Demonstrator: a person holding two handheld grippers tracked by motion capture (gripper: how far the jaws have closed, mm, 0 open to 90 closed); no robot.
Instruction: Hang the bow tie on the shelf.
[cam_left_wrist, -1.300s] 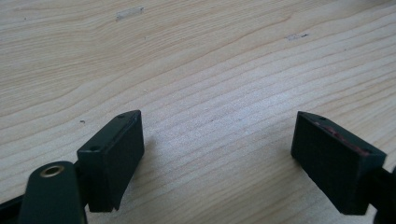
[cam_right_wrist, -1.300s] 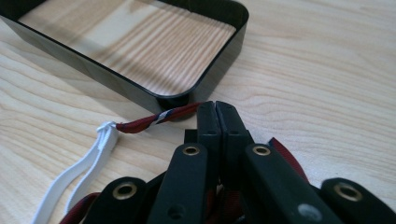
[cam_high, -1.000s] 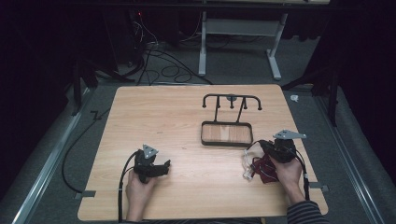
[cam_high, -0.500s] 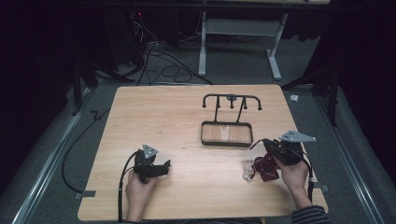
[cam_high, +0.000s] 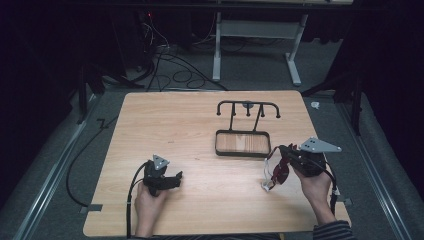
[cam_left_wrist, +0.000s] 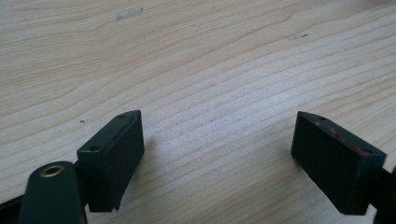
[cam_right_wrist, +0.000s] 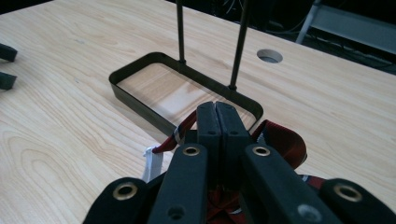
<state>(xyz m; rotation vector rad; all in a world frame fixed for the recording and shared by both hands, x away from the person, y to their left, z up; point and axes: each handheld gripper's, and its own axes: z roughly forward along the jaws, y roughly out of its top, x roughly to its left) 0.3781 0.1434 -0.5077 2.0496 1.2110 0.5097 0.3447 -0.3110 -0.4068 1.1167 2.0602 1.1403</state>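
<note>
**Right tongs pinching a red strap, left tongs just sitting open**

Closest to the bottom edge of the high view you've got both forearms coming in. The left tongs (cam_high: 172, 179) sit low on the worktop (cam_high: 200, 210) in the lower left of the frame, and in the left gripper view the jaws are spread wide with nothing but bare wood grain between them.

Over in the lower right of the high view, the right tongs (cam_high: 281, 152) are pressed fully together on a dark red strap (cam_high: 280, 171), some kind of ribbon or lanyard with a thin striped edge. It's bunched up and dangles down from the jaws, with a small white piece (cam_high: 265, 185) at its bottom end near the wood; can't tell if that bit touches the worktop. In the right gripper view the red strap (cam_right_wrist: 282, 140) loops out on both sides of the shut jaws.

Just beyond those tongs, around the middle of the frame, is a shallow black metal tray (cam_high: 242, 153) with two thin rods rising to a black hook rack (cam_high: 248, 105). Past the far edge, cables (cam_high: 170, 70) lie on the floor.
</note>
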